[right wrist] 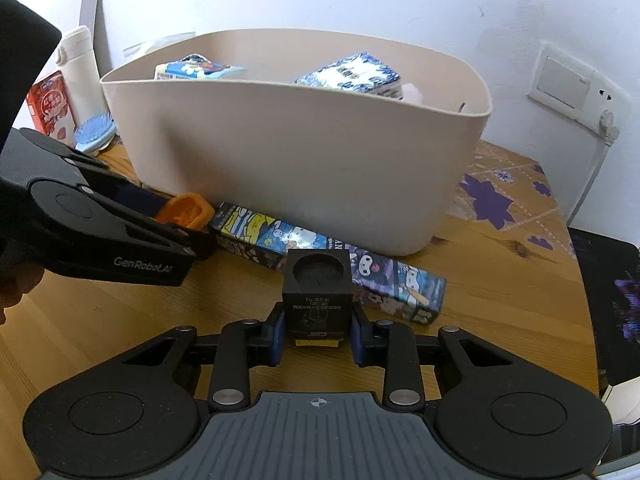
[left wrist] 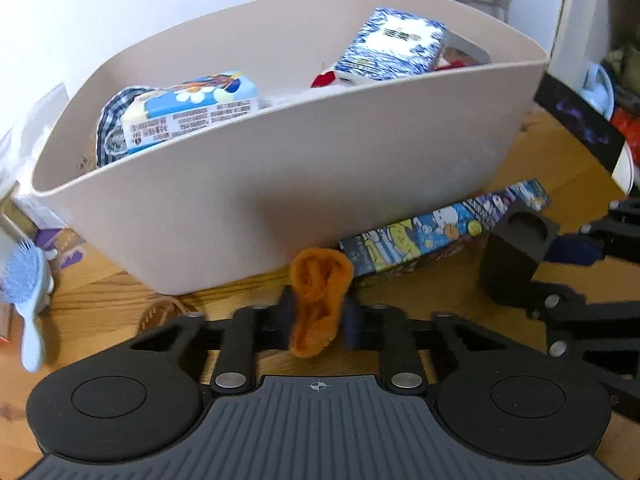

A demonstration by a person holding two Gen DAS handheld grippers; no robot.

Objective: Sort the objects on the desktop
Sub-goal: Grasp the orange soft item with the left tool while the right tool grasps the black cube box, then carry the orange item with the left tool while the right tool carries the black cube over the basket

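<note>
Orange thing: it is soft and floppy, maybe cloth or soft rubber, I cannot tell which. It looks very light. It sits low in front of the big tub, just above the wooden desk.

Left claw: it is pinched nearly shut on the orange thing. The soft thing bulges and folds between the two pads, so the squeeze is firm. A soft thing will not slip out fast, but it can sag and catch on the tub's rim.

Black block: it is a small dark box with a round dip in its top. It looks hard and stiff, with flat smooth sides. I think it is a bit heavier than the orange thing. It is near the desk, in front of the long cartoon box, and I cannot tell if it is lifted.

Right claw: it is closed on the black block, one blue pad on each flat side, low down near the bottom. Flat sides are good to hold, but smooth ones can slide, so a hold nearer the middle would be safer.

Tub: it is big, pale and tall, and stands on the desk behind both claws. Boxes already lie inside.

Cartoon box: it is long and thin and lies flat against the tub's front. It looks like stiff, light card. Best to grab it across its short width, near the middle.

Blue hairbrush: it lies at the left of the tub, hard and light, easy to take by the handle.
</note>
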